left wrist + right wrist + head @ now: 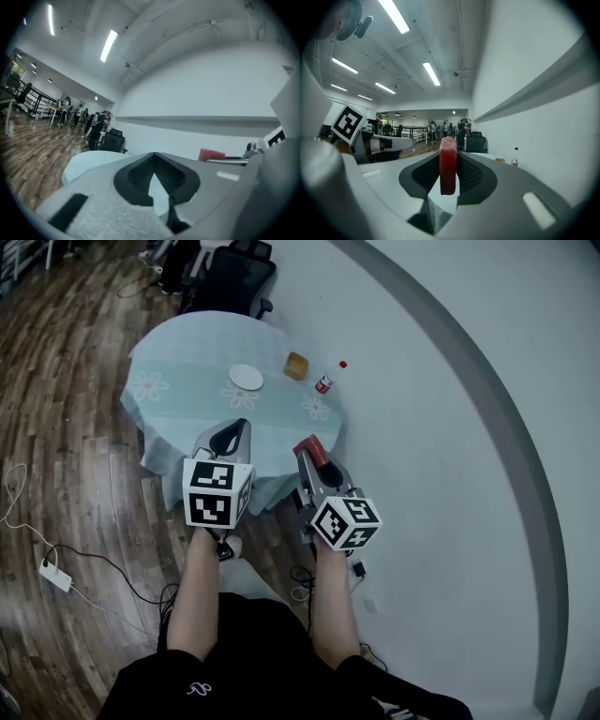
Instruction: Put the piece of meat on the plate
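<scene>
A flat piece of red meat (448, 169) stands on edge between the pads of my right gripper (448, 161), which is shut on it. In the head view the meat (310, 450) sticks up from the right gripper (313, 457), held in the air short of the round table (178, 409). The white plate (246, 377) lies near the table's middle, well ahead of both grippers. My left gripper (232, 435) hovers beside the right one, its jaws together with nothing in them (153, 174). The left gripper view catches the meat (211, 154) at its right.
A brownish block (296, 366) and a red-capped bottle (325, 382) stand on the table's right side. Black office chairs (230, 277) sit behind the table. A white wall curves along the right. Cables and a power strip (54, 575) lie on the wooden floor.
</scene>
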Available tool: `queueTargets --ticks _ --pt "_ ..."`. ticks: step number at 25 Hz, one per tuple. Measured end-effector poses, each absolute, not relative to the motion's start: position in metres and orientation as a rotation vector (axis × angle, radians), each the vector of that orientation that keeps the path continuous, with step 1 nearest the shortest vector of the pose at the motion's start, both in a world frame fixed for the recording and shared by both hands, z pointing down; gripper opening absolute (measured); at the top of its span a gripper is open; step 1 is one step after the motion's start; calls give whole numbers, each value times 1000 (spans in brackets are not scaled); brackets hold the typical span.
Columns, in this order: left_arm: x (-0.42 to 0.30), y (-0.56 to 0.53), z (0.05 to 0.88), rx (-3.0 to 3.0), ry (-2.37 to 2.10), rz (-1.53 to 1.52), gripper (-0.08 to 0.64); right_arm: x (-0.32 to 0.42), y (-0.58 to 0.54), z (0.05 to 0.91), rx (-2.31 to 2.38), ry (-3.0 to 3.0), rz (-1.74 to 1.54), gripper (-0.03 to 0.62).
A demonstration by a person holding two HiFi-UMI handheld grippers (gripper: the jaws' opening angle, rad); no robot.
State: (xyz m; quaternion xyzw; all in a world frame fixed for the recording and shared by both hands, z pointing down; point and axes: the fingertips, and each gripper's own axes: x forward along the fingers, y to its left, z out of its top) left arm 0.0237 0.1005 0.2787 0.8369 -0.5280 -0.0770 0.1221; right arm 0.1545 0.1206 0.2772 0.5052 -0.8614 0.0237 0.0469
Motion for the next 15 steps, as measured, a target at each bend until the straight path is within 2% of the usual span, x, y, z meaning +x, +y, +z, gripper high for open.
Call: queueTargets --ticks 9,15 --pt "19 23 276 2474 -1602 -146 -6 143 32 290 1496 -2720 130 104" --pt "58 -65 298 2495 -1565 -66 -5 179 -61 305 1533 -2723 188 104"
